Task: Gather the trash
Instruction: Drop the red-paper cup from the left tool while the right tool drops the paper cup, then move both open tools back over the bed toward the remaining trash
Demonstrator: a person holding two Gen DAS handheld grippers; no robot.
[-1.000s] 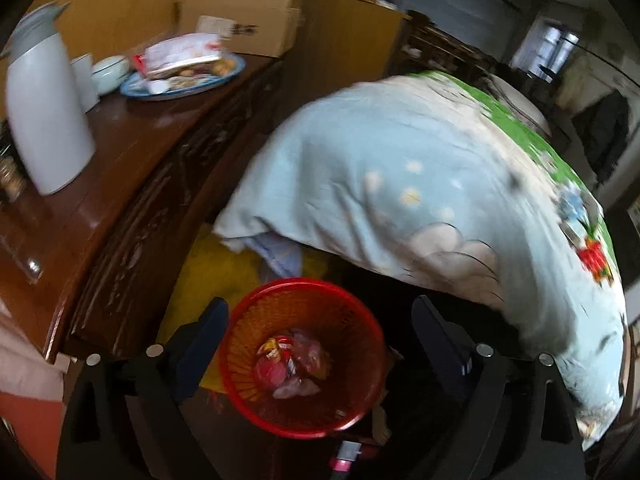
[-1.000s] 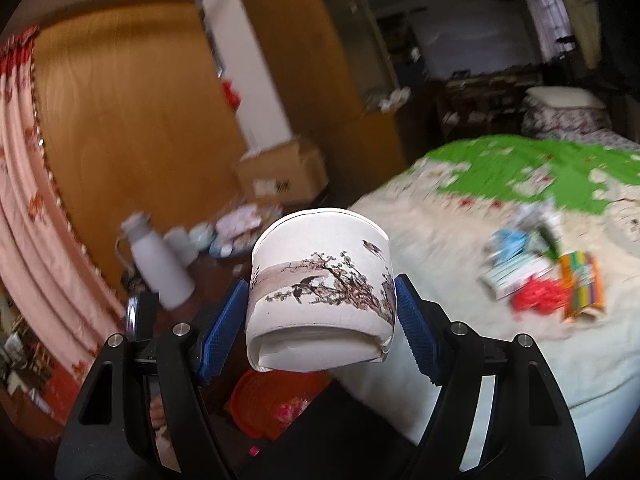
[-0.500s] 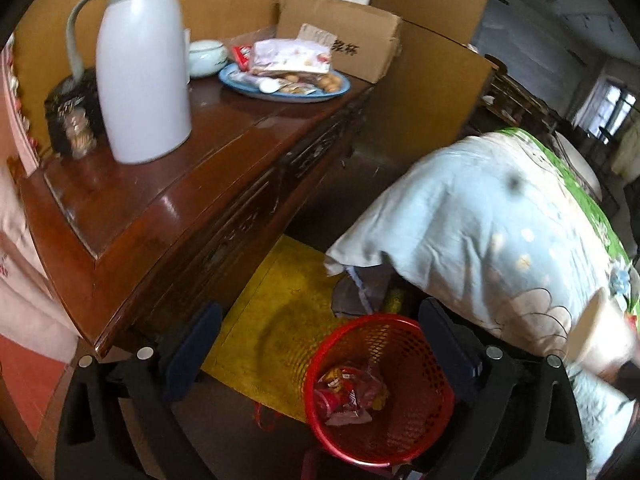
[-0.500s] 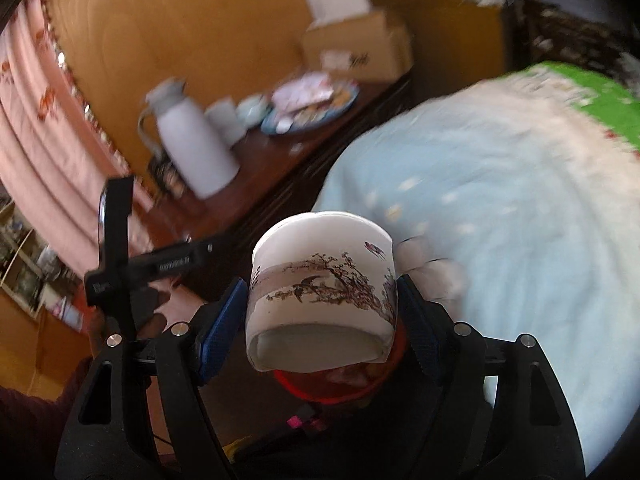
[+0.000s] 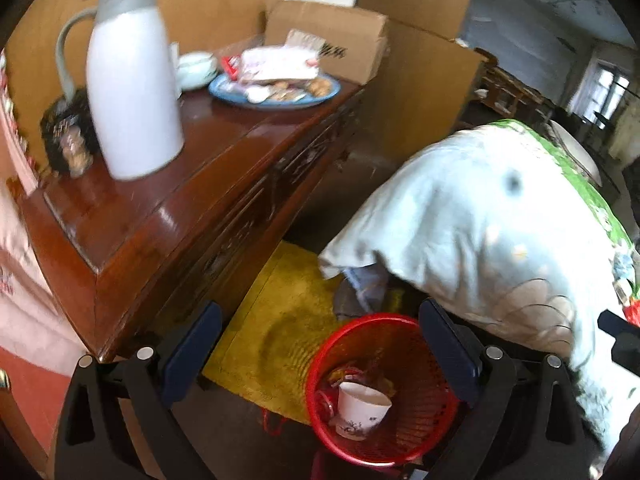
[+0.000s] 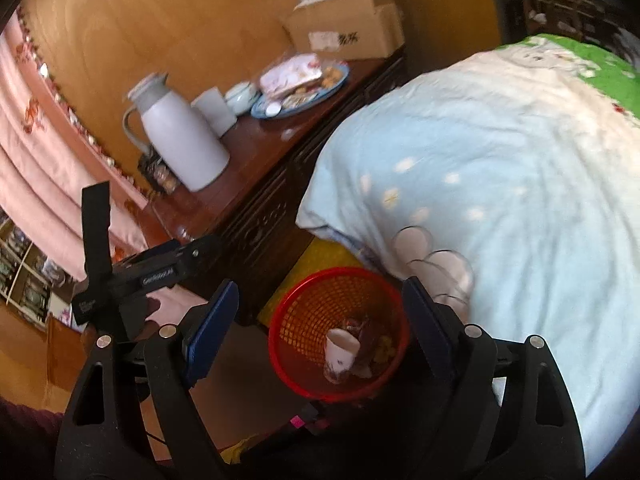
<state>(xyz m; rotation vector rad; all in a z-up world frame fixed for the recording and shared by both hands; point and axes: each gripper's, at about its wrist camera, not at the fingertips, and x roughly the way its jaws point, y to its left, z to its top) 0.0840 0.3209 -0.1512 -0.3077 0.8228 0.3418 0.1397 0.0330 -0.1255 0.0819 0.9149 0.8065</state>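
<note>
A red mesh waste basket stands on the floor between the wooden sideboard and the bed. Inside it a white paper cup with a painted branch sits among wrappers. My right gripper hangs above the basket; its jaws are opening and nothing is between them. My left gripper is wide open and empty, above the basket's left rim and the yellow mat. A red scrap lies on the bed at the far right edge.
The dark wooden sideboard carries a white thermos jug, a blue plate of snacks and a cardboard box. The bed's light-blue quilt overhangs beside the basket. A yellow mat and a pink curtain are nearby.
The painted cup has left my right gripper and now sits in the basket. The right gripper has dropped toward the basket with its jaws wider. The left view has swung toward the sideboard.
</note>
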